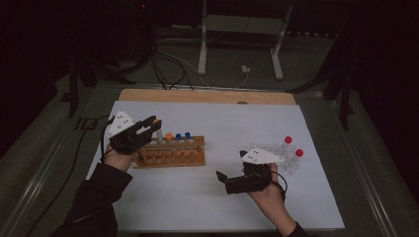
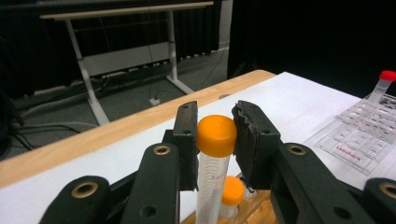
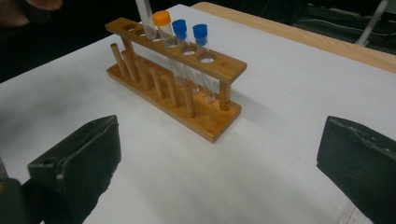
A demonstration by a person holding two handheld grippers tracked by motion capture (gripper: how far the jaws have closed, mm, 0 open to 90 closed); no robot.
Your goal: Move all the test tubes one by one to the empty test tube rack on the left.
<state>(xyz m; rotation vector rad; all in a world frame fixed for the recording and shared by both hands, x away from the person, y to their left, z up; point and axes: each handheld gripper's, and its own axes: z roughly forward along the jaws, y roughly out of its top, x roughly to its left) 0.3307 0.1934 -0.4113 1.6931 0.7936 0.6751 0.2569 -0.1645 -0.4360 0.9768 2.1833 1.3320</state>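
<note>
**me:** Two grippers up, one busy. My left gripper [image 1: 150,127] is clamped on the orange-capped tube [image 2: 215,140], pads squeezing the cap from both sides. The tube hangs upright with its long axis pointing down at the wooden rack [image 1: 170,153], over the rack's left end. From the right gripper view its clear body [image 3: 144,18] looks like it's already entering one of the top-board holes, right next to the other orange-capped tube [image 3: 162,18] that's seated there.

**other guy:** So what's the next move hang on?

**me:** Mostly keeping the tube vertical. The hole sits straight below the fingers, so I reckon it's a plain drop along the tube's own axis. Any tilt and the bottom could snag on the lower board or bump the neighbour.

**other guy:** And the right hand?

**me:** My right gripper [image 1: 232,178] is spread wide with nothing in it, parked low on the white table cover [image 1: 222,118], well apart from the rack. It's closer to the clear tray [image 1: 276,153] with the two red-capped tubes [image 1: 288,140]. The two blue-capped tubes [image 3: 187,29] fill the rack further along.

**other guy:** So left is the nearer one.

**me:** By far.
</note>
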